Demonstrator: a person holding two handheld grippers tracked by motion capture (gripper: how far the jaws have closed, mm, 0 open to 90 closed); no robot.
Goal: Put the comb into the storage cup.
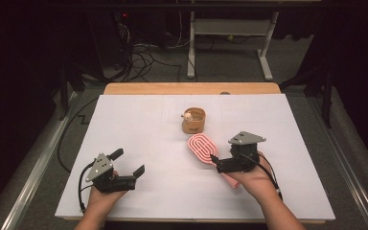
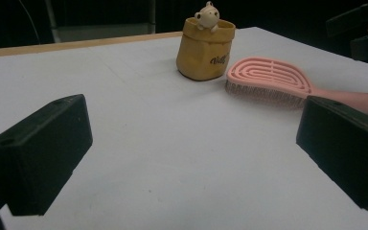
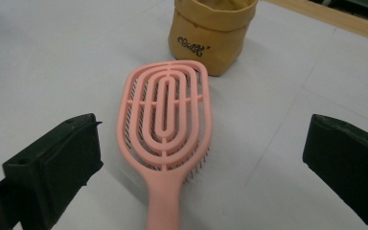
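Note:
A pink vented hairbrush (image 1: 201, 147) (image 3: 165, 115) lies bristles down on the white sheet, right of centre. Just beyond its head stands a tan fabric pouch (image 1: 193, 122) (image 2: 205, 50) (image 3: 211, 33) with a small bear figure (image 2: 207, 14) on its rim. My right gripper (image 1: 219, 163) (image 3: 203, 163) is open, with its jaws wide apart on either side of the brush handle and not touching it. My left gripper (image 1: 128, 162) (image 2: 194, 146) is open at the near left, holds nothing, and faces the pouch and the brush (image 2: 268, 76).
The white sheet (image 1: 139, 124) covers a wooden table whose far edge (image 1: 191, 88) shows bare. Past it are white desk legs (image 1: 190, 48) and loose cables (image 1: 143, 57) on the floor. The other gripper (image 2: 364, 28) shows at the top right of the left gripper view.

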